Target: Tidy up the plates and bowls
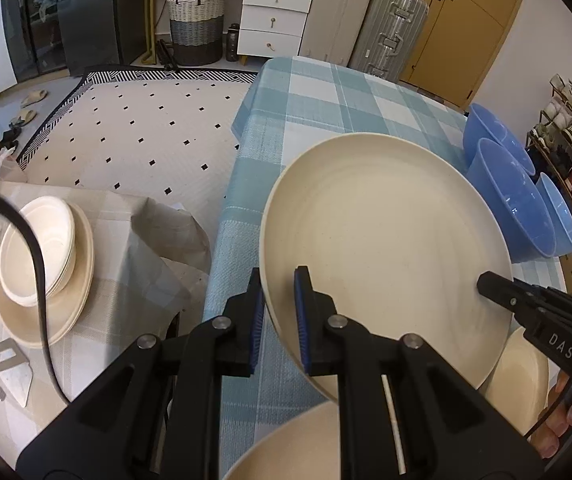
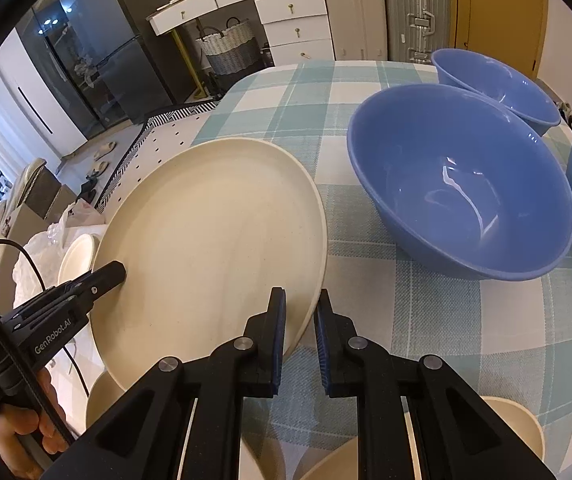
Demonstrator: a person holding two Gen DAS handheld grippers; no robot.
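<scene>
A large cream plate (image 1: pixel 386 240) is lifted and tilted above the blue checked table (image 1: pixel 306 92). My left gripper (image 1: pixel 280 316) is shut on its left rim, one finger on each face. My right gripper (image 2: pixel 301 332) is shut on its opposite rim; the plate (image 2: pixel 214 248) fills the left of the right wrist view. Each gripper shows in the other's view, right gripper (image 1: pixel 494 284), left gripper (image 2: pixel 114 272). A stack of cream plates with white bowls (image 1: pixel 42 264) sits on a lower side table at left. Three blue bowls (image 2: pixel 462 184) stand on the table at right.
More cream dishes lie under the grippers near the table's front edge (image 1: pixel 522 384), (image 2: pixel 514 428). A patterned rug (image 1: pixel 138 120), a woven basket (image 1: pixel 196 24), white drawers and suitcases lie beyond the table. A shoe rack (image 1: pixel 570 148) stands at far right.
</scene>
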